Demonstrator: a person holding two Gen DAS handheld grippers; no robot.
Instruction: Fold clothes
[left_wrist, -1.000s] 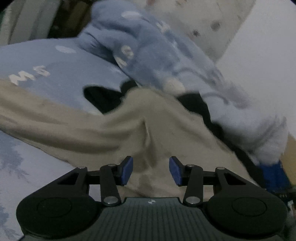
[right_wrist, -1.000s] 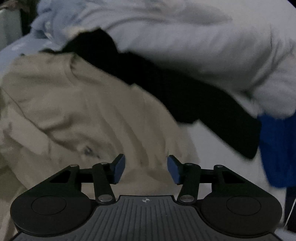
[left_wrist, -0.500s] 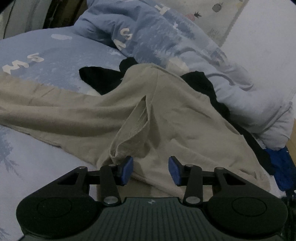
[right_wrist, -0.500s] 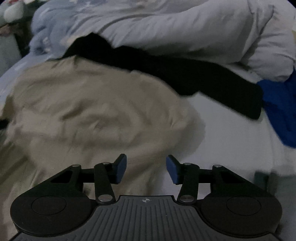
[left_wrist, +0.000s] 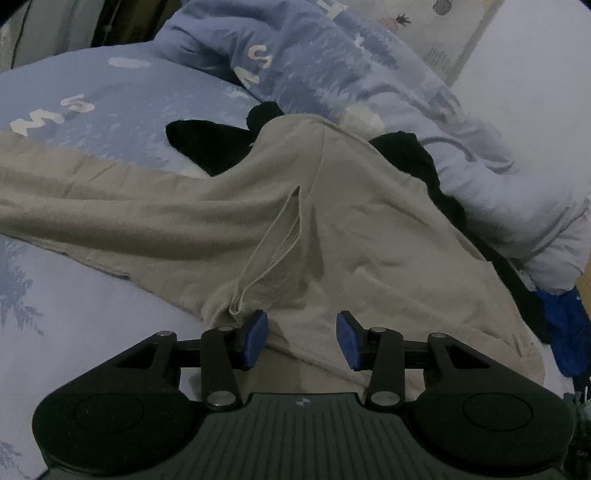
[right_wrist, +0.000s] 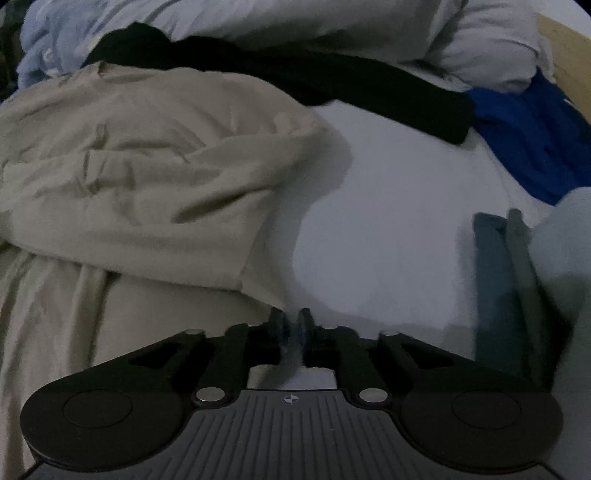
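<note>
A beige garment (left_wrist: 332, 229) lies crumpled across the bed; it also shows in the right wrist view (right_wrist: 140, 166). My left gripper (left_wrist: 302, 339) is open, its blue pads just above the garment's near edge, holding nothing. My right gripper (right_wrist: 291, 328) is shut at the garment's lower right corner, next to the beige hem; whether cloth is pinched between the pads is blurred. A black garment (right_wrist: 295, 77) lies behind the beige one, partly under it (left_wrist: 210, 144).
A blue patterned duvet (left_wrist: 332, 59) is bunched at the back over a light sheet (right_wrist: 388, 206). A bright blue garment (right_wrist: 528, 136) lies at the right. Folded grey-blue clothes (right_wrist: 506, 288) sit at the right edge. A wall rises behind.
My right gripper has closed from open and slid right to the beige garment's corner. The left gripper stays open over the garment, which has settled flatter.
</note>
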